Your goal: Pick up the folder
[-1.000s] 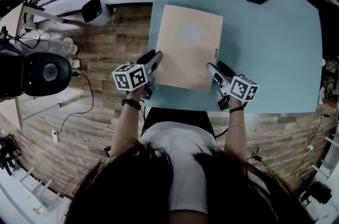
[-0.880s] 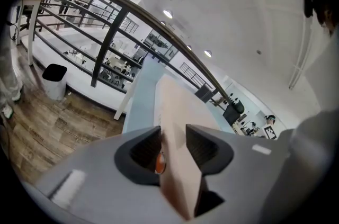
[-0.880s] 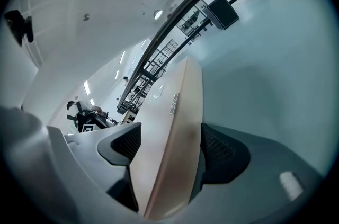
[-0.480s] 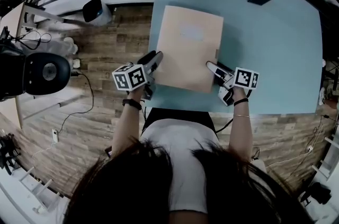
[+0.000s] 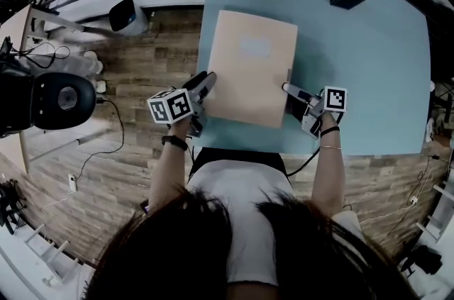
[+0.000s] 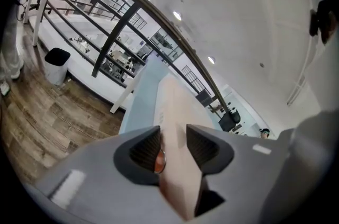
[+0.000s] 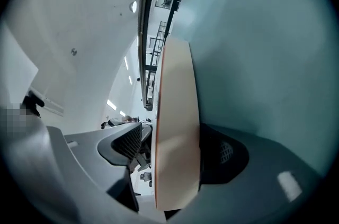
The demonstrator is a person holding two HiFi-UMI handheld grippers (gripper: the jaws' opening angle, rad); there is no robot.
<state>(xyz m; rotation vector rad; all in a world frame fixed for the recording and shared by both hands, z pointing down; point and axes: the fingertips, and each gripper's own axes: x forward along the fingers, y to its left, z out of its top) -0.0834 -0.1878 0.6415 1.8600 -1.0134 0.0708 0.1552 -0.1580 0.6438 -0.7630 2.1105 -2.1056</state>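
We find one folder point(image 5: 252, 68) flat on the blue table point(image 5: 369, 64), near its front left edge. The left gripper point(image 5: 205, 81) pinches the folder's left edge. The right gripper point(image 5: 288, 89) has its jaws spread astride the right edge. The cover is plain peach with a faint pale label.

A white short-sleeved top point(image 5: 241, 217) is worn, and dark hair point(image 5: 177, 256) is seen from above. A black band point(image 5: 175, 141) is worn on the left wrist and thin bands point(image 5: 328, 130) on the right. The left gripper point(image 5: 204, 81) and right gripper point(image 5: 286, 88) are built in grey, each topped by a cube point(image 5: 172, 108) printed with black-and-white square markers. The jaws are lined with black ribbed pads point(image 6: 145, 150), and a small coppery disc point(image 6: 159, 161) is set beside one left pad.
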